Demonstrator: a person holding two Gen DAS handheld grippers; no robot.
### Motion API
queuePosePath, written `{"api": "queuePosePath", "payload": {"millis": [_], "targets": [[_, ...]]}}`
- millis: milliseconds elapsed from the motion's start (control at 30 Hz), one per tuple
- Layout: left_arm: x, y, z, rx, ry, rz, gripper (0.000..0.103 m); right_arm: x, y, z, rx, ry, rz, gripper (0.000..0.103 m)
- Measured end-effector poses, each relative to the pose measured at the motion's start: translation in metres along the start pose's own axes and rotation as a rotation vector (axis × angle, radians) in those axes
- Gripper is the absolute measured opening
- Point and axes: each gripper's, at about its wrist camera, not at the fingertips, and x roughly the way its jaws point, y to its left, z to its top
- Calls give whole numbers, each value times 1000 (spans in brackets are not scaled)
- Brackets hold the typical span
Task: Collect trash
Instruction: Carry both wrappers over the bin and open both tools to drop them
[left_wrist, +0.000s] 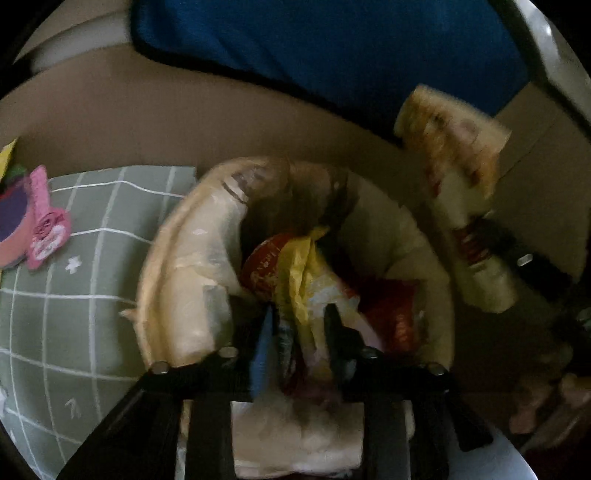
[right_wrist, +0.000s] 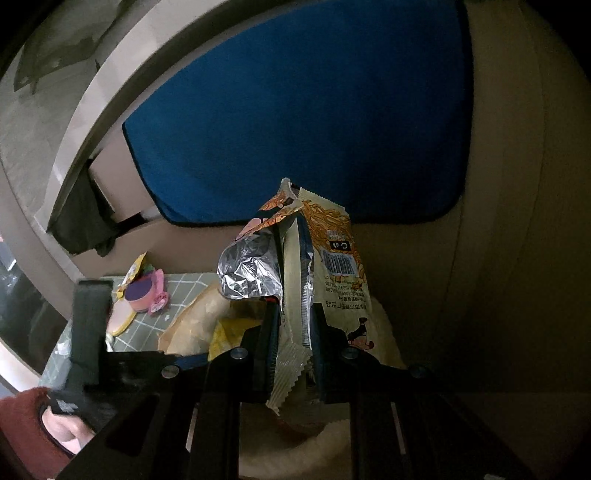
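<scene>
Right gripper (right_wrist: 291, 332): clamped on an upright wrapper (right_wrist: 325, 266).
Left gripper (left_wrist: 299, 328): closed on yellow wrapper (left_wrist: 295, 280) inside bag (left_wrist: 184, 266).
Relation: bag mouth lies below-left of right gripper, beside mat (left_wrist: 74, 314) edge.

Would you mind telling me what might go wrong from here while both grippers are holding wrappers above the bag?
1. The right gripper pinches the torn noodle wrapper low down; its tall top may flop and miss the trash bag.
2. The left gripper holds a yellow wrapper inside the soft-rimmed bag, which might snag on withdrawal.
</scene>
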Motion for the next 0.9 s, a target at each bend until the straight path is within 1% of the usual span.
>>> {"api": "queuePosePath", "payload": {"millis": [167,267,300,400,500,567,700,733,800,833,867,900], "targets": [[-46,16,-7,-34,-95,15,38,14,17,-8,-20,33,51,15],[-78,26,-17,-58,-183,28,38,32,29,-18,-15,95,97,15],[-90,25,-21,-61,-215,38,38,38,31,-22,-14,119,101,15],[-124,32,-26,-58,-312,82,38,64,39,-38,-16,210,71,16],[-152,36,-33,-34,-382,122,38,85,39,-50,16,287,63,16],[-169,41,-37,-34,-421,150,38,93,38,-53,34,316,55,16],[-195,59,-45,-69,-465,173,38,102,41,-56,42,353,20,17],[-201,63,-48,-79,-473,183,38,99,42,-56,36,348,9,20],[-211,75,-54,-97,-480,197,38,92,49,-55,0,325,-22,22],[-212,80,-55,-105,-479,204,38,89,53,-55,-15,316,-35,28],[-213,85,-58,-110,-479,212,38,84,57,-55,-32,304,-47,37],[-215,89,-60,-114,-481,224,38,80,60,-55,-42,293,-56,42]]}}
